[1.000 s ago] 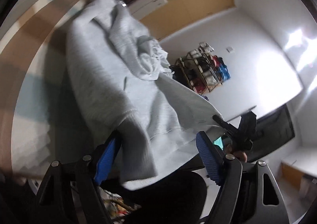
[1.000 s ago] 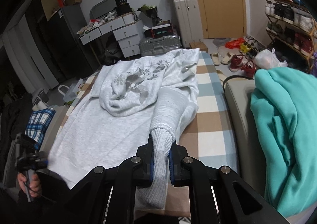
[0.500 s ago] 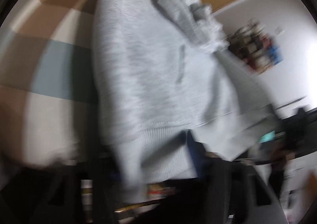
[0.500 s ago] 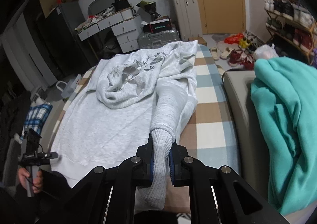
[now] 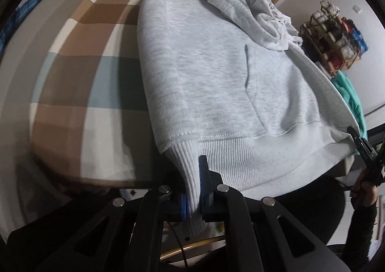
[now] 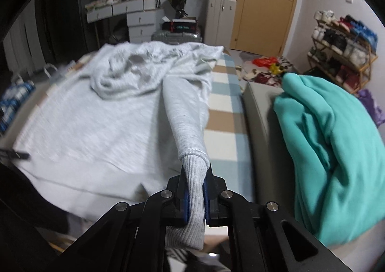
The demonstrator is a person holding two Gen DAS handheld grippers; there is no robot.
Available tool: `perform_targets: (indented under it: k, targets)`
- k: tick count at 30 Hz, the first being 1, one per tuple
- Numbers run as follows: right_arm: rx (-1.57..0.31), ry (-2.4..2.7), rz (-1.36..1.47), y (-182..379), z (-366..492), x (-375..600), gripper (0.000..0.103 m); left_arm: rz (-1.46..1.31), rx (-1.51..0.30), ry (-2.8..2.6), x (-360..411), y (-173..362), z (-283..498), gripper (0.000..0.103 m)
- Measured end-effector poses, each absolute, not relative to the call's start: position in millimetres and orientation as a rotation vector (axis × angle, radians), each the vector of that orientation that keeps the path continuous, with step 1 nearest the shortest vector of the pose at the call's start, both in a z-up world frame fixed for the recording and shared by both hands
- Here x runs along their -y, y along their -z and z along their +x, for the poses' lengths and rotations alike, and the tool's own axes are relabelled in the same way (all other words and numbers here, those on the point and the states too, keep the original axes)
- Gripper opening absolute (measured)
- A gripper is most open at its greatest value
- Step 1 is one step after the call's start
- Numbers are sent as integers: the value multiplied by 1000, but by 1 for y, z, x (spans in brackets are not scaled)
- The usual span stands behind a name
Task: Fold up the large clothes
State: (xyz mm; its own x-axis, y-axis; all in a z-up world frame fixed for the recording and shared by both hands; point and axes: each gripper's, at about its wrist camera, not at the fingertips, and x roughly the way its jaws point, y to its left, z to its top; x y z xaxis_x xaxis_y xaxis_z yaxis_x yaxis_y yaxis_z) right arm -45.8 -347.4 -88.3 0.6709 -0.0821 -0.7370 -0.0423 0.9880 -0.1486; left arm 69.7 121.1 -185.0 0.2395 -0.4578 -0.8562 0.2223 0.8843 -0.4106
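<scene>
The grey hoodie (image 5: 216, 74) is lying face up on the checked bed (image 5: 79, 72) ahead of both claws, its body spread flat, probably so the sleeves can be folded in first. The left claw (image 5: 193, 190), tilting steeply down at the near edge, is pinching the ribbed left cuff (image 5: 190, 173), its jaws having just closed on it. The right claw (image 6: 195, 196) is angling down too, clamping the right cuff (image 6: 193, 175) with that sleeve stretching ahead.
</scene>
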Motion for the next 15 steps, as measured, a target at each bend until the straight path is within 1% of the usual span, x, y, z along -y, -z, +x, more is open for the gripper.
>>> perform_targets:
  k: [3,6,12,15]
  targets:
    - [-847,40,-248,104,-55,339,8,-138,-1226,438,-119,180,66,3]
    - [-839,15,-262,107,-64,337,8,-101,-1209,441,-116,171,62,3]
    - [-805,-2,-256,93,-74,343,8,-126,-1220,497,-122,160,64,3]
    - [-803,11,-296,97,-72,339,8,-179,-1197,542,-121,154,85,3]
